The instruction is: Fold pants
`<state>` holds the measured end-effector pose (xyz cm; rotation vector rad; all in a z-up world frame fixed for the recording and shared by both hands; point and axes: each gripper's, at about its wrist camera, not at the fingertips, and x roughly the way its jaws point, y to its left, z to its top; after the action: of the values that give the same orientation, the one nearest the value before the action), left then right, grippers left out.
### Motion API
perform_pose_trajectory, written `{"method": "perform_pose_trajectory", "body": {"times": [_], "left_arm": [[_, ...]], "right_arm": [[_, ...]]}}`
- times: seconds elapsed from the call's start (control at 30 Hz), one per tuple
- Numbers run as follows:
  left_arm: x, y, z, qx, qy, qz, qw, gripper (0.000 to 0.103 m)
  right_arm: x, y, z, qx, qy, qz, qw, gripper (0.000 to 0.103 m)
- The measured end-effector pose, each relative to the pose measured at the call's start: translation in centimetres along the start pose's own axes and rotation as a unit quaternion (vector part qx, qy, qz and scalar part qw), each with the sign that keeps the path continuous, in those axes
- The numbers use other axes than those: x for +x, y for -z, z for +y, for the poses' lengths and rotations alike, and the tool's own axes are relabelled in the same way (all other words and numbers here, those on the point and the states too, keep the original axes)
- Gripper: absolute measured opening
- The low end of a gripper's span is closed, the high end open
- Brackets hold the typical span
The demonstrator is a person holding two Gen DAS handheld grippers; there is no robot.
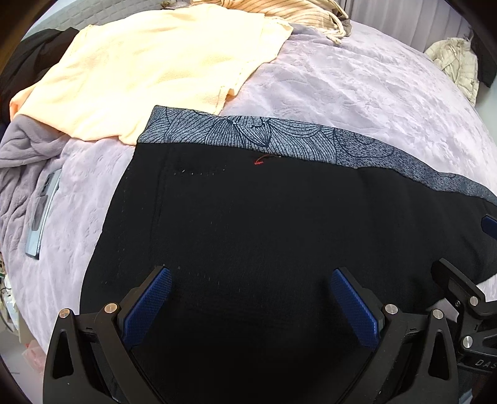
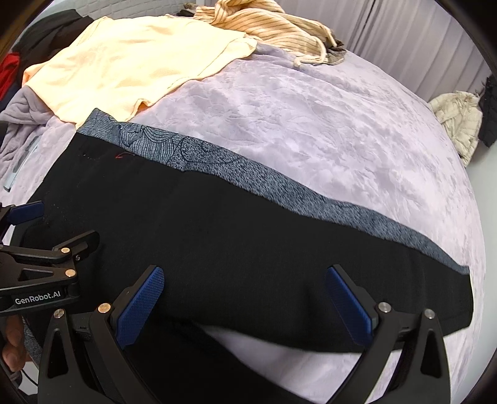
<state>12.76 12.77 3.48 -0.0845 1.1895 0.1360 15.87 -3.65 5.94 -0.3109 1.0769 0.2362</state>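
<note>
Hovering low over the cloth, the left tongs stand with their blue ribbed pads wide apart and nothing between them, black fabric filling the gap beneath. The right tongs are likewise spread wide and empty, poised above the near edge of the same garment, where a lower fold of it droops toward the camera. In the right wrist view the left tongs' black frame shows at the left edge, just beside the right pair, with part of a hand below it.

The black knit pants with a grey leaf-patterned band along the far edge lie spread flat across the pale lilac plush bedspread, running from upper left to lower right. A short red thread sits on the black cloth just under the patterned band.

To the left, a slim grey phone-like device rests on the bedspread, apart from the pants. Beyond the band, a pale peach garment lies spread out, its corner touching the band's left end. Farther back sits a crumpled cream striped garment, and at the far right, off the bed, a cream quilted jacket.
</note>
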Motion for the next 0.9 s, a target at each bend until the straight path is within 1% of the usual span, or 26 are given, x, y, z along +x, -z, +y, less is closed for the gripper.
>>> {"method": "perform_pose_trajectory", "body": {"times": [0.17, 0.33, 0.5, 0.53, 0.63, 0.73, 0.87, 0.9], "left_arm": [[1.3, -1.9, -0.2, 0.001, -0.004, 0.006, 1.0, 0.103], [2.0, -3.3, -0.3, 0.005, -0.009, 0.009, 0.9999, 0.103], [2.7, -4.4, -0.4, 0.006, -0.01, 0.013, 0.9998, 0.103], [3.5, -5.4, -1.2, 0.007, -0.011, 0.014, 0.9998, 0.103], [3.9, -6.0, -1.4, 0.008, -0.008, 0.017, 0.9998, 0.103], [4.5, -7.4, -1.2, 0.004, 0.004, 0.027, 0.9996, 0.103], [5.2, -9.5, -0.5, -0.007, 0.011, 0.037, 0.9992, 0.103], [5.4, -9.9, -0.2, -0.01, 0.013, 0.041, 0.999, 0.103]], "right_arm": [[2.2, -1.8, 0.1, -0.028, -0.014, 0.011, 0.999, 0.103], [3.9, -3.2, 0.2, -0.045, -0.016, 0.022, 0.999, 0.103], [4.5, -3.7, -0.1, -0.049, -0.02, 0.024, 0.998, 0.103], [4.5, -3.8, -0.2, -0.048, -0.021, 0.024, 0.998, 0.103], [4.6, -4.0, -0.5, -0.054, -0.024, 0.022, 0.998, 0.103], [4.9, -4.6, -0.4, -0.074, -0.043, 0.016, 0.996, 0.103], [6.0, -6.1, -0.2, -0.114, -0.078, 0.0, 0.99, 0.103], [6.4, -6.5, -0.1, -0.125, -0.08, -0.003, 0.989, 0.103]]}}
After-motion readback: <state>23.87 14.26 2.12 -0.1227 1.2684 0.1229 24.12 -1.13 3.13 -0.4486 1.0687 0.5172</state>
